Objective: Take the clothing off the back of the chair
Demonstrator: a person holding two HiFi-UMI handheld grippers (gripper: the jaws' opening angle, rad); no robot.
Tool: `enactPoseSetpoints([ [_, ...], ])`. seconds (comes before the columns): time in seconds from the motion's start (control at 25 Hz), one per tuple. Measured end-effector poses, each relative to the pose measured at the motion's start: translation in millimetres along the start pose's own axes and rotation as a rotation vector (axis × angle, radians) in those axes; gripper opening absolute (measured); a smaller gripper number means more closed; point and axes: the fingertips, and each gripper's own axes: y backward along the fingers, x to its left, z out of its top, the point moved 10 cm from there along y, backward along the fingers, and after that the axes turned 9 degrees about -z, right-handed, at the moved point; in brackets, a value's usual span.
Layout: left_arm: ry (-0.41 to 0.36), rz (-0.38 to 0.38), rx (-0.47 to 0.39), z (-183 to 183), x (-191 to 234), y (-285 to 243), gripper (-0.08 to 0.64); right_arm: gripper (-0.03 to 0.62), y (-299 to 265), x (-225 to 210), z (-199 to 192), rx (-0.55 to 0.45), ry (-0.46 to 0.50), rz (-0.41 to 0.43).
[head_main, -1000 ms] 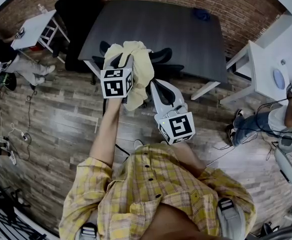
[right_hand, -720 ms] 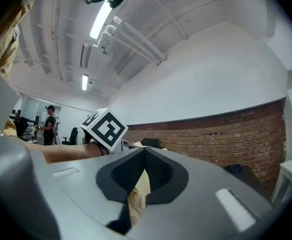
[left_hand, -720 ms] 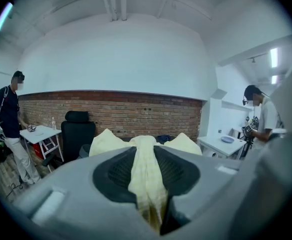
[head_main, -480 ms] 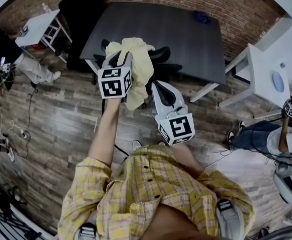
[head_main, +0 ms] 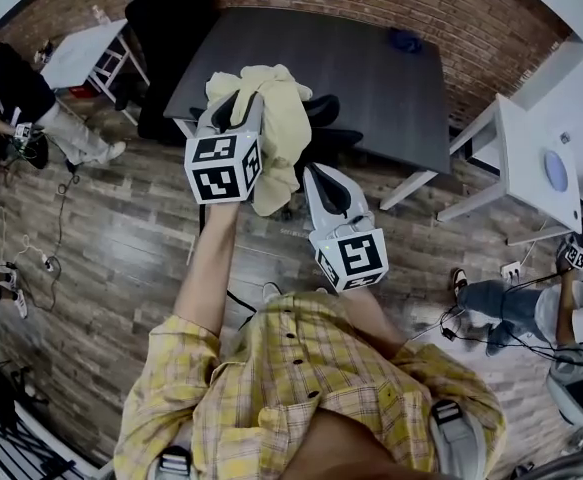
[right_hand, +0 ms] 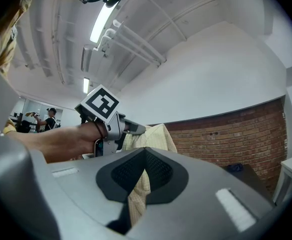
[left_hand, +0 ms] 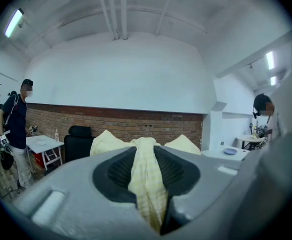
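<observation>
A: Now, left gripper [head_main: 235, 108]?
B: Clamping the pale yellow clothing [head_main: 283, 118], upper middle of frame, bunching over the black chair [head_main: 323, 109].
A: And right gripper [head_main: 317, 175]?
B: Pinching a hanging fold of that clothing, just lower right.

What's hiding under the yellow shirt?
A black chair pokes out beneath the yellow shirt. The hanging cloth covers the rest of it, so whether they touch cannot be seen.

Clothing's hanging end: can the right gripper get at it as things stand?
Likely yes. The clothing hangs from the left gripper, and its lower end sits between the jaws of the right gripper, which look shut on it.
</observation>
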Motion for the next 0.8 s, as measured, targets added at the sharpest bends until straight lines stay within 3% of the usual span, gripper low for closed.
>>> enactPoseSetpoints([
  [0.44,-0.049,0.000,-0.131,52,-29,40,0.107,-0.005,8,-2,9,-0.015,-0.003,0.010],
  [0.8,-0.063,0.000,-0.202,61,-59,83,0.109,-0.005,22,-1,14,-0.030,-0.006,0.013],
])
